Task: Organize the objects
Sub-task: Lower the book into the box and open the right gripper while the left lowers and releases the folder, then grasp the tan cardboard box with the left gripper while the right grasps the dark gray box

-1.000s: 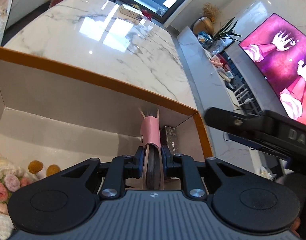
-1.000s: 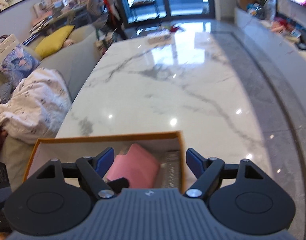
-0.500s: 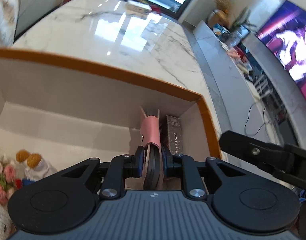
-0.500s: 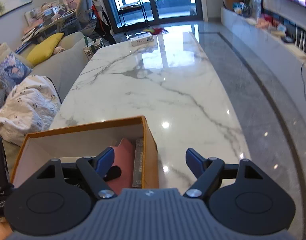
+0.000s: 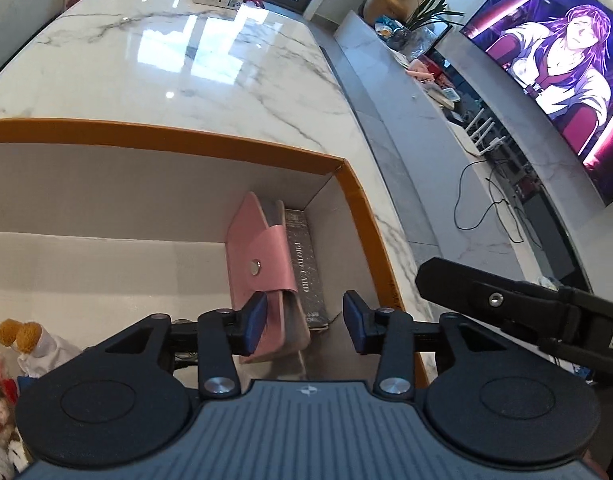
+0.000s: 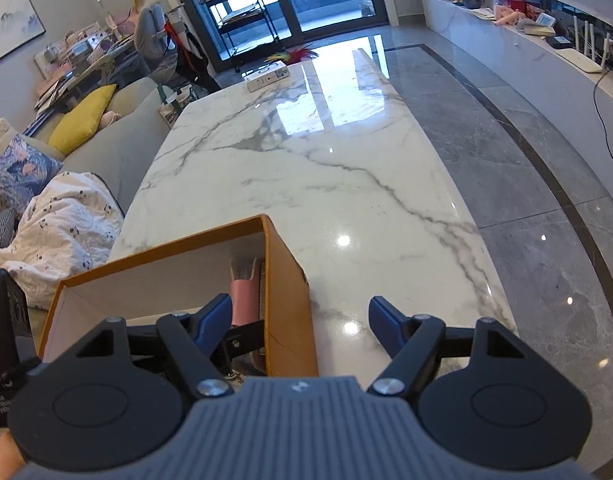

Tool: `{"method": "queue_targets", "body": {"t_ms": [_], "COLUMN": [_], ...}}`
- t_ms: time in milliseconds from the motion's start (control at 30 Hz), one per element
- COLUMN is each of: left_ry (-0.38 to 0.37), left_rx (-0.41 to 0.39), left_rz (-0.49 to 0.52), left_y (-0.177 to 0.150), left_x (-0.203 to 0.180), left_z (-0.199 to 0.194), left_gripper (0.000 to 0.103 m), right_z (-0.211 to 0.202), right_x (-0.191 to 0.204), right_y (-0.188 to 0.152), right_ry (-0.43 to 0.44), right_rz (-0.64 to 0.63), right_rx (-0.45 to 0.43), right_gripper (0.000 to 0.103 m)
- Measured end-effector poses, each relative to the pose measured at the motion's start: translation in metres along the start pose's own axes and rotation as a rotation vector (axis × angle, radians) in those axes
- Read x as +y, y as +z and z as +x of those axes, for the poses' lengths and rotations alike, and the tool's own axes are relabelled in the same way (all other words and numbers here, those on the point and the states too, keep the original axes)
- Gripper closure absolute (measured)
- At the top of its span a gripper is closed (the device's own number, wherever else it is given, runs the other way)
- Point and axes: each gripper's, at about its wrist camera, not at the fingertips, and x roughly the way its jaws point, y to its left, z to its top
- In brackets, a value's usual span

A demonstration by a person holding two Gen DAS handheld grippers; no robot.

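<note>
A long white marble table (image 5: pixel 194 64) fills most of both views. On its near end sits an open cardboard box (image 5: pixel 358 200) with an orange rim and pale inside walls. A small white carton (image 6: pixel 266 75) lies far off at the table's twelve o'clock end.

Inside the box, at its right-hand corner, a pink snap-flap wallet (image 5: pixel 258 264) leans on edge against a grey glittery photo card album (image 5: pixel 306 264), which stands against the box's right wall. At the box's seven o'clock corner is a small plush toy (image 5: pixel 22 340) beside pink flowers.

The left gripper (image 5: pixel 304 322) is over the box, its jaws about halfway apart and opening. The wallet's near end lies between them; the left pad looks to be touching it or just beside it, and the right pad is clear.

The right gripper (image 6: pixel 300 320) is at the box's three o'clock side, jaws spread wide astride the box's right wall, gripping nothing.
</note>
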Motion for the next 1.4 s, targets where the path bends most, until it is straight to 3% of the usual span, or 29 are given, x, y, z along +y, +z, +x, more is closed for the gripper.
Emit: {"method": "queue_targets", "body": {"t_ms": [100, 200, 467, 600, 900, 1000, 1033, 1133, 1400], "left_ry": [0.003, -0.009, -0.041, -0.088, -0.025, -0.025, -0.027, -0.038, 0.016], "left_rx": [0.001, 0.001, 0.007, 0.012, -0.054, -0.079, -0.087, -0.109, -0.062], "left_rz": [0.014, 0.011, 0.041, 0.087, 0.127, 0.157, 0.167, 0.186, 0.203], "left_y": [0.002, 0.004, 0.003, 0.006, 0.003, -0.004, -0.007, -0.018, -0.062], "left_x": [0.001, 0.004, 0.011, 0.004, 0.005, 0.004, 0.002, -0.002, -0.019], "left_z": [-0.004, -0.008, -0.017, -0.012, -0.045, -0.07, -0.079, -0.104, -0.136], "left_gripper": [0.056, 0.056, 0.063, 0.068, 0.068, 0.067, 0.066, 0.047, 0.041], "right_z": [-0.008, -0.016, -0.026, -0.021, -0.027, -0.038, -0.041, -0.053, -0.073], "right_x": [0.001, 0.006, 0.028, 0.033, 0.025, 0.018, 0.016, 0.011, -0.007], "right_y": [-0.002, -0.006, -0.019, -0.018, -0.005, -0.012, -0.015, -0.03, -0.075], "right_ry": [0.018, 0.037, 0.075, 0.068, 0.035, 0.013, 0.001, -0.065, -0.178], "right_rz": [-0.001, -0.016, -0.122, -0.131, -0.133, -0.109, -0.107, -0.108, -0.073], "right_rx": [-0.008, -0.005, 0.018, 0.028, 0.005, -0.027, -0.038, -0.061, -0.066], "right_gripper": [0.029, 0.05, 0.058, 0.07, 0.069, 0.054, 0.054, 0.052, 0.043]}}
